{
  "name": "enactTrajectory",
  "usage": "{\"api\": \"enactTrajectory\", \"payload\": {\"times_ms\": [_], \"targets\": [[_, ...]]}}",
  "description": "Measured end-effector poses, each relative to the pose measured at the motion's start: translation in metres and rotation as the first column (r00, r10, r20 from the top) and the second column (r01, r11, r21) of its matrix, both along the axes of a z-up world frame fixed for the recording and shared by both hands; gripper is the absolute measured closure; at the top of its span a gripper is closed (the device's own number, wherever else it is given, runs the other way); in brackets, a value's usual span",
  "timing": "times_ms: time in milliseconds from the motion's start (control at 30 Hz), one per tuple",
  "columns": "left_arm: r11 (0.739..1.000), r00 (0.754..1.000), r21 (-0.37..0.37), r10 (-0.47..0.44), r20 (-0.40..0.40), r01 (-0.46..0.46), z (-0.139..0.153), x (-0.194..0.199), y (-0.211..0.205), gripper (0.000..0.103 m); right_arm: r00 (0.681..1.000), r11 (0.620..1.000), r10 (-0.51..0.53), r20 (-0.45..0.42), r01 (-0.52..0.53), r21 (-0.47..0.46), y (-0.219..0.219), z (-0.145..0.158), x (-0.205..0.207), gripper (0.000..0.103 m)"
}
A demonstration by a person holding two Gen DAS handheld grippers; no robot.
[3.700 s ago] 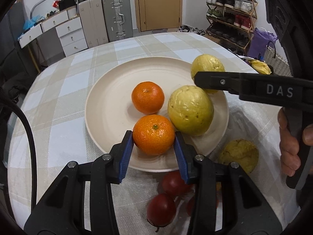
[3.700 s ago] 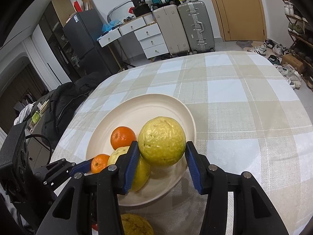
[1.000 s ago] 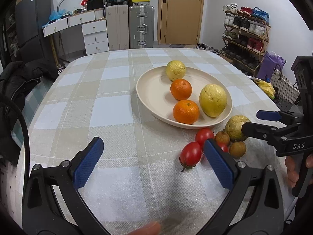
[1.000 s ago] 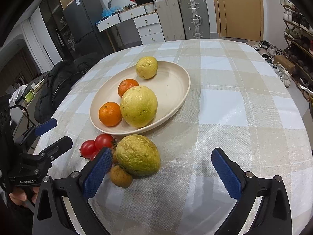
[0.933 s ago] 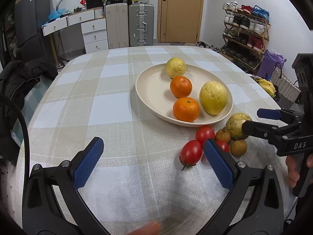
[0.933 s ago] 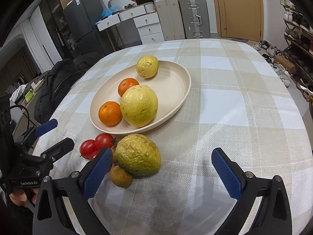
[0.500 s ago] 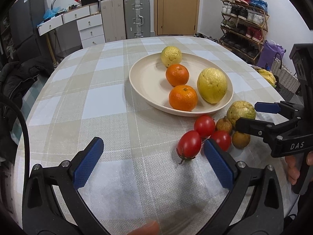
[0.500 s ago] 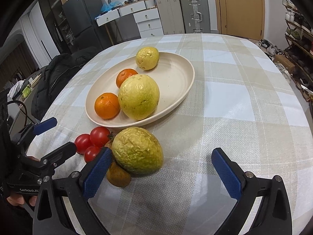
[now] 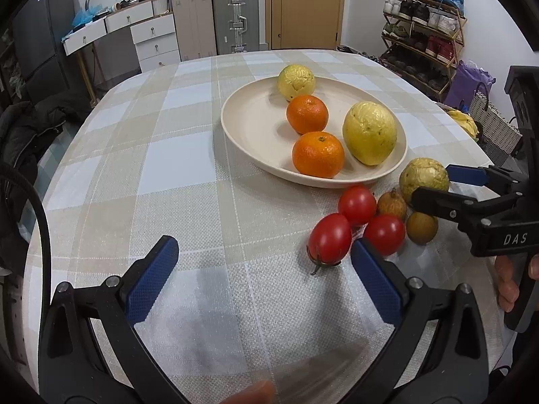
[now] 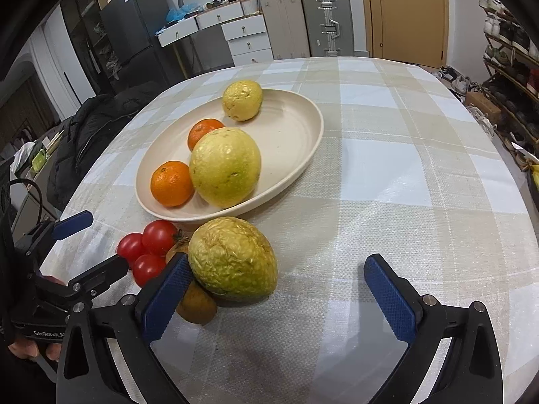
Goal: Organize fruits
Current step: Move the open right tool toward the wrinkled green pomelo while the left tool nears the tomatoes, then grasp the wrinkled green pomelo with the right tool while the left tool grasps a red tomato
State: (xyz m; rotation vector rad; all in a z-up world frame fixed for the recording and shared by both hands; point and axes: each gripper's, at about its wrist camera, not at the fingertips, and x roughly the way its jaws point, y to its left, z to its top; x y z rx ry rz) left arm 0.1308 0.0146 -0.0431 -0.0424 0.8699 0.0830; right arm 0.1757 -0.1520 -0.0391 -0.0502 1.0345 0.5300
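Note:
A cream plate (image 9: 256, 124) holds two oranges (image 9: 318, 159) and two yellow fruits (image 9: 369, 133). In front of it on the cloth lie three red tomatoes (image 9: 330, 238), two small brown fruits (image 9: 421, 228) and a wrinkled yellow-green fruit (image 10: 232, 256). My left gripper (image 9: 264, 279) is open and low over the cloth, with the nearest tomato just inside its right finger. My right gripper (image 10: 278, 299) is open, and the wrinkled fruit sits between its fingers, close to the left pad (image 10: 165, 299). Each gripper shows in the other's view: the right gripper (image 9: 431, 183), the left gripper (image 10: 102, 242).
The checked tablecloth (image 10: 387, 175) covers an oval table whose edge curves away at the right (image 10: 525, 181). A black coat (image 10: 91, 128) hangs beside the table. Behind stand suitcases (image 9: 235, 17), white drawers (image 9: 151, 40), a door and a shoe rack (image 9: 424, 10).
The orange and the yellow fruit held 3.7 s ago now lie on the plate. Both grippers opened and, over the last second, have moved closer to the loose fruits.

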Motion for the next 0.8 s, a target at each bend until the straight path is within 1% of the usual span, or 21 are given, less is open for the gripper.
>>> {"api": "enactTrajectory", "payload": {"times_ms": [300, 400, 467, 500, 567, 700, 767, 800], "targets": [[1.000, 1.000, -0.004, 0.005, -0.005, -0.005, -0.0017, -0.0002, 0.0003, 0.001, 1.000, 1.000, -0.002, -0.009, 0.002, 0.009, -0.0068, 0.0004, 0.0027, 0.001], [1.000, 1.000, -0.007, 0.007, -0.006, -0.007, -0.0022, -0.0006, 0.0006, 0.001, 1.000, 1.000, 0.003, -0.008, -0.003, 0.020, -0.0079, 0.0011, 0.0017, 0.005], [1.000, 1.000, -0.008, 0.006, -0.006, -0.006, -0.0021, -0.0009, 0.0007, 0.001, 1.000, 1.000, 0.012, -0.007, -0.012, 0.023, -0.0072, 0.0017, 0.0012, 0.011], [1.000, 1.000, -0.009, 0.006, -0.007, -0.006, -0.0023, -0.0007, 0.0007, 0.001, 1.000, 0.999, 0.015, -0.009, -0.014, 0.029, -0.0070, 0.0021, 0.0005, 0.012], [1.000, 1.000, -0.009, 0.007, -0.007, -0.007, -0.0024, -0.0010, 0.0010, 0.001, 0.999, 0.998, 0.029, -0.017, -0.028, 0.054, -0.0063, 0.0032, -0.0001, 0.022], [1.000, 1.000, -0.010, 0.007, -0.007, -0.007, -0.0023, -0.0012, 0.0013, 0.001, 0.999, 0.997, 0.047, -0.016, -0.046, 0.067, -0.0035, 0.0040, -0.0026, 0.030], [1.000, 1.000, -0.010, 0.007, -0.007, -0.007, -0.0024, -0.0012, 0.0013, 0.001, 0.998, 0.995, 0.061, -0.021, -0.059, 0.079, -0.0022, 0.0046, -0.0037, 0.039], [1.000, 1.000, -0.010, 0.007, -0.007, -0.007, -0.0024, -0.0012, 0.0013, 0.001, 0.997, 0.994, 0.068, -0.025, -0.066, 0.087, -0.0017, 0.0050, -0.0045, 0.042]]}}
